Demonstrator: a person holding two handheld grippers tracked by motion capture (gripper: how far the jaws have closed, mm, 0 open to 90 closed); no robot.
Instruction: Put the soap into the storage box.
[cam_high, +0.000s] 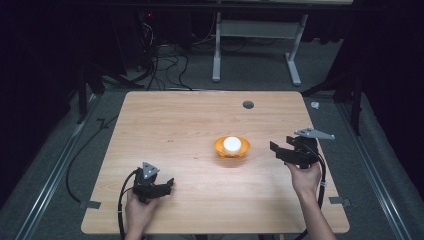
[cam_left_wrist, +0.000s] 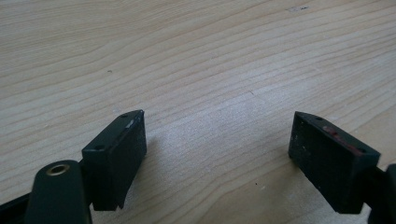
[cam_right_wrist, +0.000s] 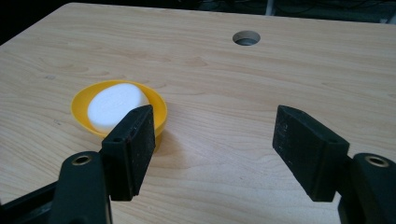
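One yellow bowl (cam_high: 232, 148) sits right of centre on the wooden table (cam_high: 165, 125), holding one white rounded block (cam_high: 232, 144). Two grippers are in hand: the right gripper (cam_high: 276, 148), jaws spread wide and empty, is just beside the bowl; the left gripper (cam_high: 169, 185), also wide and empty, is well apart from it near the front edge

The desk (cam_high: 200, 150) was brightly lit from above, while the room around it stayed almost black. In the high view the picture was soft and a little grainy. The bowl (cam_high: 232, 147) threw a short shadow toward the camera. In both gripper views the wood grain was sharp, with soft shadows under the jaws.
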